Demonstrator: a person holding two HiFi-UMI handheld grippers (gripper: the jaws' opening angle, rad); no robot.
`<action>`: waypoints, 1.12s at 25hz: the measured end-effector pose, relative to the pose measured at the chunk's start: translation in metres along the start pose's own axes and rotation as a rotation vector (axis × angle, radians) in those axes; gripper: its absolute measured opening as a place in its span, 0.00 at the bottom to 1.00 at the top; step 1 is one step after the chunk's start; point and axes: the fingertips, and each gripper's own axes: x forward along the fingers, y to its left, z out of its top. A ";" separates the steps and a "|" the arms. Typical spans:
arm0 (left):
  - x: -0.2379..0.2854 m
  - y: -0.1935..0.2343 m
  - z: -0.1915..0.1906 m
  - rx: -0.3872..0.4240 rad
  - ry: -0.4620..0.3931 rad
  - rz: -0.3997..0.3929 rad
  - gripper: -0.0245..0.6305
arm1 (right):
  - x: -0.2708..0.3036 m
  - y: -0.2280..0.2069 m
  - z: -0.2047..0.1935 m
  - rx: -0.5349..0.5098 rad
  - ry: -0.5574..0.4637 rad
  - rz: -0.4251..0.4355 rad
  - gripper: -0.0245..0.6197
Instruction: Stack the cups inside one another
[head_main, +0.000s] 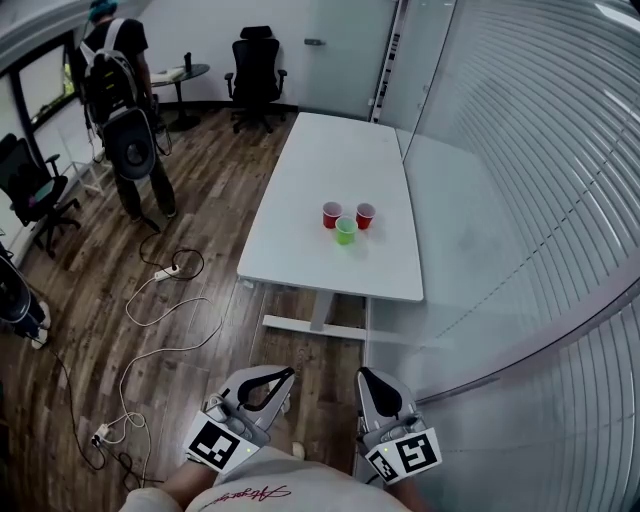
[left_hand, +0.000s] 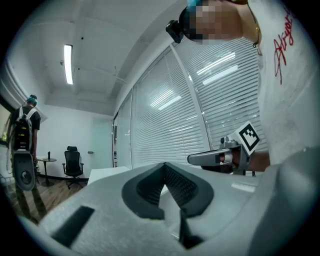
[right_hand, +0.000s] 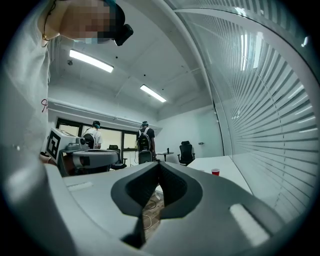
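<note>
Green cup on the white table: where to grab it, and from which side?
Take the green cup by its rim, with one claw finger inside the open mouth and one outside on the wall, since it stands upright with its mouth up. Come in from the near edge of the table. The left red cup and right red cup crowd its far side, so only the near side looks free.

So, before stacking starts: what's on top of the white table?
Left red cup, right red cup and green cup, clustered together. Anything inside them is too small to tell.
</note>
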 end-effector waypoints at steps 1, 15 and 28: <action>0.001 0.002 0.001 -0.001 -0.005 0.003 0.04 | 0.002 -0.001 0.000 0.000 -0.001 0.002 0.04; 0.044 0.064 -0.004 0.019 -0.026 -0.004 0.04 | 0.058 -0.039 0.014 -0.038 -0.014 -0.022 0.04; 0.104 0.118 -0.018 0.024 -0.039 -0.030 0.04 | 0.121 -0.092 0.011 -0.047 -0.020 -0.048 0.04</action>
